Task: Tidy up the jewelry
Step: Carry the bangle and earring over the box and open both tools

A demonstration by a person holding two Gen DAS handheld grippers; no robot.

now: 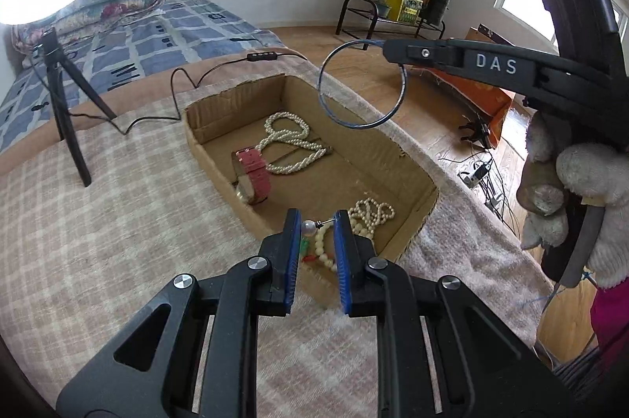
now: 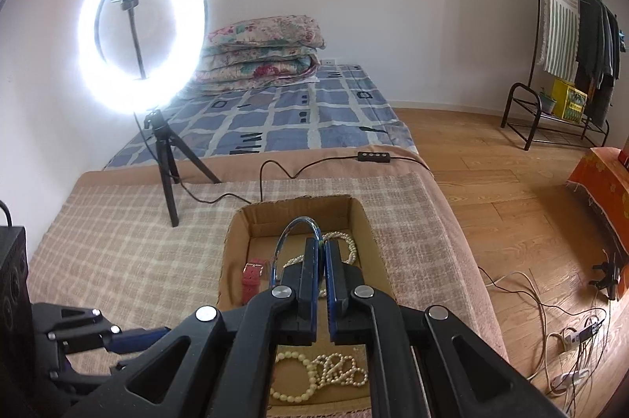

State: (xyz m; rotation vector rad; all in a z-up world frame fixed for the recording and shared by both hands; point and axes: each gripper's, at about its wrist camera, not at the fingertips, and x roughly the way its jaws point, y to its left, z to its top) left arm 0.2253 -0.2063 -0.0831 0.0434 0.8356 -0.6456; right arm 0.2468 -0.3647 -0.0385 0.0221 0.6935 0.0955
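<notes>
The cardboard box (image 1: pixel 397 158) sits on the checked blanket (image 1: pixel 118 221) covering the bed, and everything here is arranged around it. Above its far right corner the right claw (image 1: pixel 387 50) is clenched on one thin blue bangle (image 1: pixel 359 84), pinching the rim so the ring hangs free and open; I'd guess it is carried that way so it can drop flat into the box. Over the box's near end the left claw (image 1: pixel 317 221) grips one pearl-headed pin or earring (image 1: pixel 316 224) across its length, bead against one pad and stem end against the other, which keeps so small a piece from slipping.

Inside the box I count one long pearl necklace (image 1: pixel 291 147) looped toward the far end, one red-strapped watch (image 1: pixel 253 182) by the left wall, and a heap of pearl strands (image 1: pixel 369 217) at the near end, at least two, though I cannot separate them. A bit of green and red shows by the left claw, too hidden to name.

Beyond the box, one ring light (image 2: pixel 141 37) on its tripod stands on the blanket, lighting the work.
</notes>
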